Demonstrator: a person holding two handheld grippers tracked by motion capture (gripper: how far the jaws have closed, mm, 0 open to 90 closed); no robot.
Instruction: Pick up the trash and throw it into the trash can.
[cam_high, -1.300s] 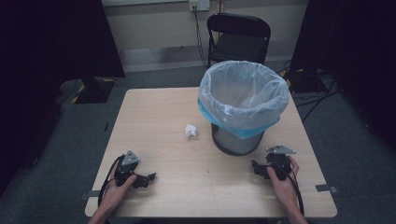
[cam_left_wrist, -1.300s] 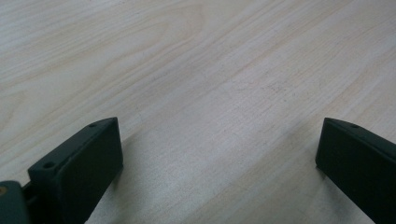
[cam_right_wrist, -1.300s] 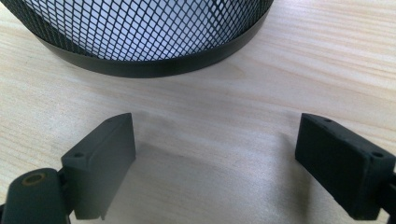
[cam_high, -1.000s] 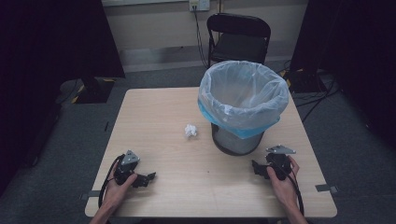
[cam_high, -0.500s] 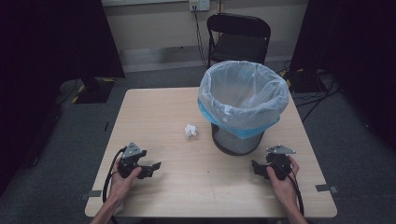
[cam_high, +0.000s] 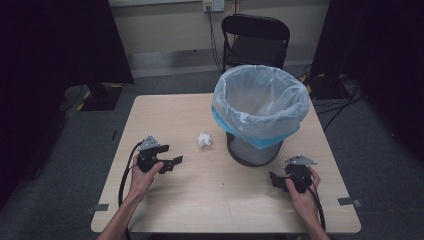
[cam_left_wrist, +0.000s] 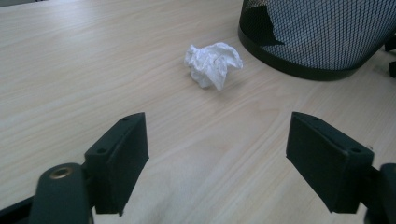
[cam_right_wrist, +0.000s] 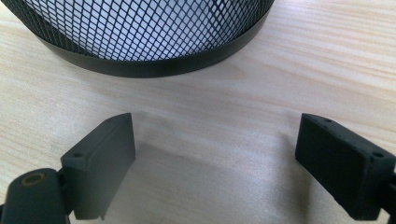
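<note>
Open left gripper (cam_high: 172, 156) facing crumpled paper (cam_high: 204, 140)

Left hand-held gripper (cam_high: 167, 156): black body, grey three-cornered plate on top, black cable looping back along the forearm. Right hand-held gripper (cam_high: 278, 181): same build, same plate and cable. Jaw pads are flat black blocks with small round holes; brass-coloured fastener near base. Forearms bare, no sleeves.

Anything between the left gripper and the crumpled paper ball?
Nothing visible. In the left gripper view, bare table lies between the open left gripper and the crumpled paper ball. Its jaws have just been closing somewhat, with nothing between them. The mesh wastebasket stands off to the side.
</note>
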